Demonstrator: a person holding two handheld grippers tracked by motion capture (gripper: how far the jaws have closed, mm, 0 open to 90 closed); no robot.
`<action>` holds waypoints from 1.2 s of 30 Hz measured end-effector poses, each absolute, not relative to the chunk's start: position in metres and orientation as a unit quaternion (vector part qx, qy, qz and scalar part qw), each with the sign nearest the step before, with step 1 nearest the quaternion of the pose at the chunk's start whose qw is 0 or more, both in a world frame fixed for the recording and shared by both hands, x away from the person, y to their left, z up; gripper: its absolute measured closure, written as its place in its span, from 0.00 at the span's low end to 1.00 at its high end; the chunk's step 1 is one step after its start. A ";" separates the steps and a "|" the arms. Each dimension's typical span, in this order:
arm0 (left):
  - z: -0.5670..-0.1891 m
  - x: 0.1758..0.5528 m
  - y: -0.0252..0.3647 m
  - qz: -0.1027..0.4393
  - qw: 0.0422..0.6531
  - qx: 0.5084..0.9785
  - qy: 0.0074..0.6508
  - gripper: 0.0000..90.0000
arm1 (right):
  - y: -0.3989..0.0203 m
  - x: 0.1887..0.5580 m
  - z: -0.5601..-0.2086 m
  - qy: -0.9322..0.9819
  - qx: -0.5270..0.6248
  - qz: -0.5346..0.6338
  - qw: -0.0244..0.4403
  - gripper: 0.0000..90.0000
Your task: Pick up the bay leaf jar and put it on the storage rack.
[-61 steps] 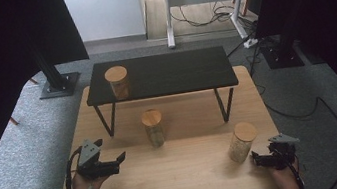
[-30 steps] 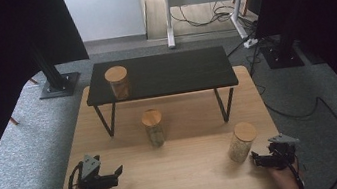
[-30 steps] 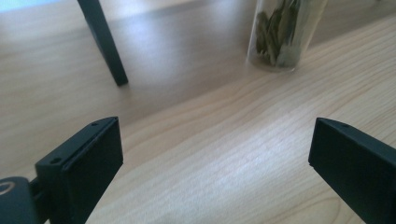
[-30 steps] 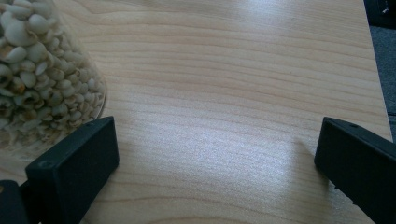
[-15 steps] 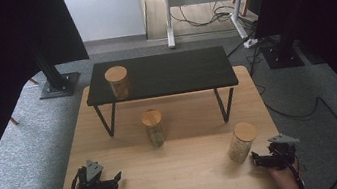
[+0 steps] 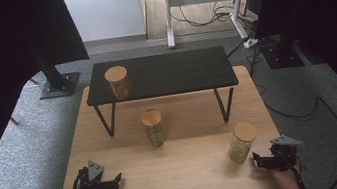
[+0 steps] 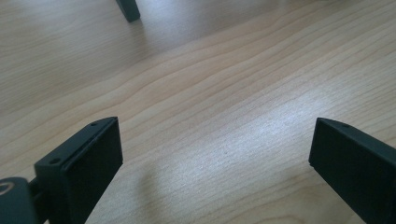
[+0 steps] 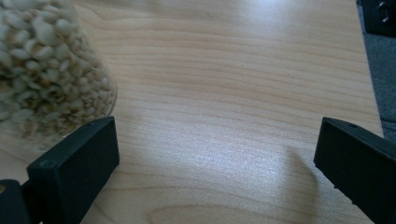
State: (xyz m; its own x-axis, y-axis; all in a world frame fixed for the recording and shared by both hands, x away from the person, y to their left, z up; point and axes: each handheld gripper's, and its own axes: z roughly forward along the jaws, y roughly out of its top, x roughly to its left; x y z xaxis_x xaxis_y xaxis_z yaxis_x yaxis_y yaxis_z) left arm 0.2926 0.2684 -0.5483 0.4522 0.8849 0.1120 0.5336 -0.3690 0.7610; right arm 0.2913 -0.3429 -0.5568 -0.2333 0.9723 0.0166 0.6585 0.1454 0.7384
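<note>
Low black metal-legged shelf (image 6: 173, 73) stands at the far side of the light wooden bench (image 6: 193, 171). Cork-lidded glass jar (image 6: 117, 82) on its left end. Second jar (image 6: 153, 127) before the shelf, mid-bench. Third jar (image 6: 241, 142) near right, just beside the right gripper (image 6: 260, 162). Left gripper (image 6: 114, 182) near left.

The gripper (image 8: 217, 172) hangs over the table (image 8: 243, 93), jaws wide apart. A jar (image 8: 46, 70) of pale beans stands just beyond its left jaw.
</note>
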 end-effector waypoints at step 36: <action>-0.554 0.303 0.276 0.216 0.319 0.779 0.495 0.02 | -0.302 0.246 -0.536 0.725 0.520 0.389 0.228 0.01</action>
